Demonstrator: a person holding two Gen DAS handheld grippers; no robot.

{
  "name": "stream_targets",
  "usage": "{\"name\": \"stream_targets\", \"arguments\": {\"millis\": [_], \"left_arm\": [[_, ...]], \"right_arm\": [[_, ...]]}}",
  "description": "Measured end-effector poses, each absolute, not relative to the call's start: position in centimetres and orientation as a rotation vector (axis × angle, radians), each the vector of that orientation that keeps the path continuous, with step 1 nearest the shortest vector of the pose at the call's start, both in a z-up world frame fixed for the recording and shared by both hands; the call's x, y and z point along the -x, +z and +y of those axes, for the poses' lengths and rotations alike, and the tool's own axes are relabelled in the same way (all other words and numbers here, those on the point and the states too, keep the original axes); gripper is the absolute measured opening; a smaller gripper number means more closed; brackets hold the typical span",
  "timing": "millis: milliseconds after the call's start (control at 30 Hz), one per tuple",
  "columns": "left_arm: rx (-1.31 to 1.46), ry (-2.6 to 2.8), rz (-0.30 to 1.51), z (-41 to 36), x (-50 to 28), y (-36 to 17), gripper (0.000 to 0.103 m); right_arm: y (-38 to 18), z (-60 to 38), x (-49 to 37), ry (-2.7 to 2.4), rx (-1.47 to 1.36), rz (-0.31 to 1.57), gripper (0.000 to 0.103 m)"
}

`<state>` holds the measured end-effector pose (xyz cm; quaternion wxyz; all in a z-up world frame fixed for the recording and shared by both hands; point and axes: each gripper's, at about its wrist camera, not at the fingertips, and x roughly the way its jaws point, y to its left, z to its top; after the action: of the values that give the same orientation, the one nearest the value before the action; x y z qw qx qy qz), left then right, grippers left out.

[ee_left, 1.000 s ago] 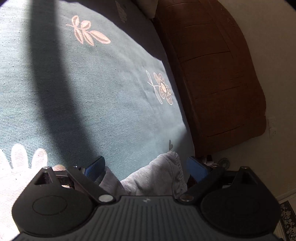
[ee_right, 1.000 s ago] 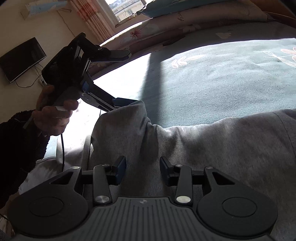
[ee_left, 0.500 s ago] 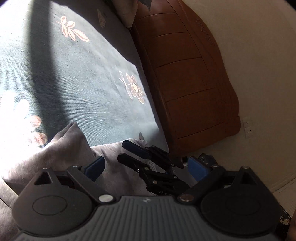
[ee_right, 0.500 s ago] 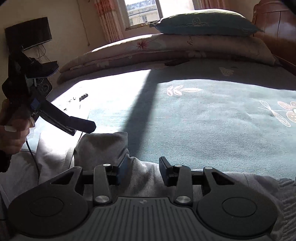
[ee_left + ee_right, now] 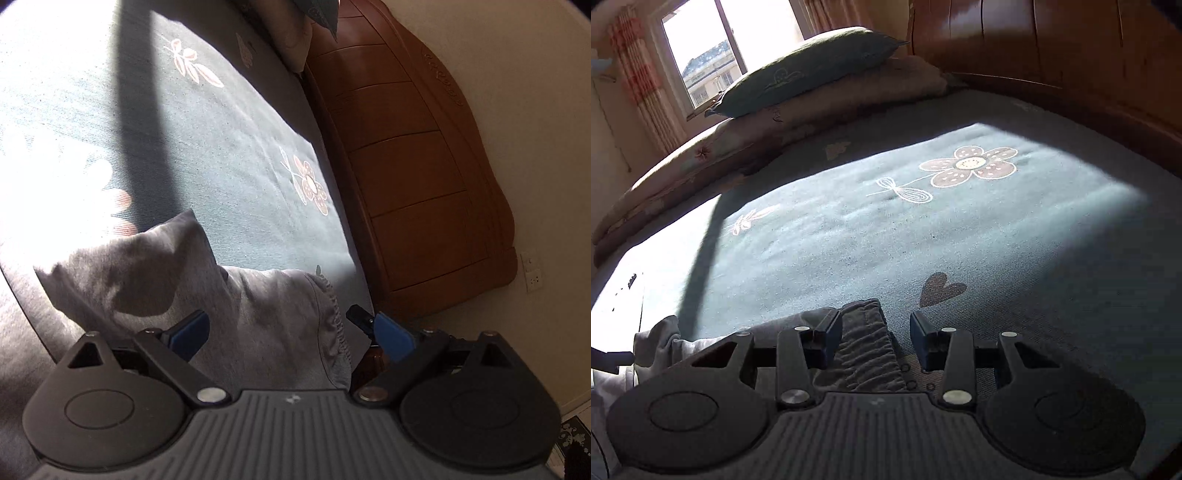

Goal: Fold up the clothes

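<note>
Left wrist view: your left hand-held gripper (image 5: pixel 291 334) hangs released over the grey garment (image 5: pixel 236 295) on the bed (image 5: pixel 229 155). Right wrist view: your right hand-held gripper (image 5: pixel 875 341) has just widened slightly, the garment's ribbed cuff (image 5: pixel 866 350) lying loose between its jaws.

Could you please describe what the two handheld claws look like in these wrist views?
Both look alike. The left claw and right claw each have a dark grey ribbed body, two round black housings with embossed circles, black linkage arms with silver rivets, and blue pads on the fingers. No cables or sleeves show.
</note>
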<state>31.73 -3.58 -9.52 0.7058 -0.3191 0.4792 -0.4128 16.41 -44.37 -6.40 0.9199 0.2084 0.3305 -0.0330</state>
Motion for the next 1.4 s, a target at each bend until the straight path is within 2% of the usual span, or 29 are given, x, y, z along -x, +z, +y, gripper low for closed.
{"name": "stream_targets", "arguments": {"millis": [267, 400, 567, 600, 667, 733, 933, 1267, 1400], "left_arm": [[0.257, -0.949, 0.904, -12.0, -24.8, -5.6, 0.096], [-0.004, -0.982, 0.770, -16.4, -20.0, -4.3, 0.096], [-0.141, -1.053, 0.703, -21.2, -16.3, -4.2, 0.096], [-0.163, -1.062, 0.696, -22.1, -15.7, -4.3, 0.096], [-0.220, -1.069, 0.674, -23.6, -14.6, -4.6, 0.096], [-0.302, -1.070, 0.636, -25.3, -13.4, -5.2, 0.096], [-0.578, -1.007, 0.533, -30.5, -11.2, -8.0, 0.096], [-0.796, -0.849, 0.506, -34.7, -10.4, -10.9, 0.096], [-0.862, -0.718, 0.434, -35.1, -10.5, -11.4, 0.096]], "right_arm": [[-10.1, -48.2, -9.0, -0.135, -0.885, 0.664, 0.059], [-12.5, -48.3, -6.7, -0.116, -1.078, 0.681, 0.063], [-15.2, -47.5, -6.6, -0.055, -1.254, 0.662, 0.064], [-15.6, -47.2, -6.9, -0.047, -1.274, 0.645, 0.065], [-15.7, -47.0, -7.5, -0.032, -1.274, 0.622, 0.075], [-15.4, -46.8, -7.9, -0.025, -1.233, 0.626, 0.077], [-15.7, -47.5, -7.3, 0.048, -1.271, 0.574, 0.077], [-15.4, -49.3, -7.9, 0.251, -1.311, 0.533, 0.077], [-15.4, -49.4, -7.7, 0.258, -1.313, 0.535, 0.077]]}}
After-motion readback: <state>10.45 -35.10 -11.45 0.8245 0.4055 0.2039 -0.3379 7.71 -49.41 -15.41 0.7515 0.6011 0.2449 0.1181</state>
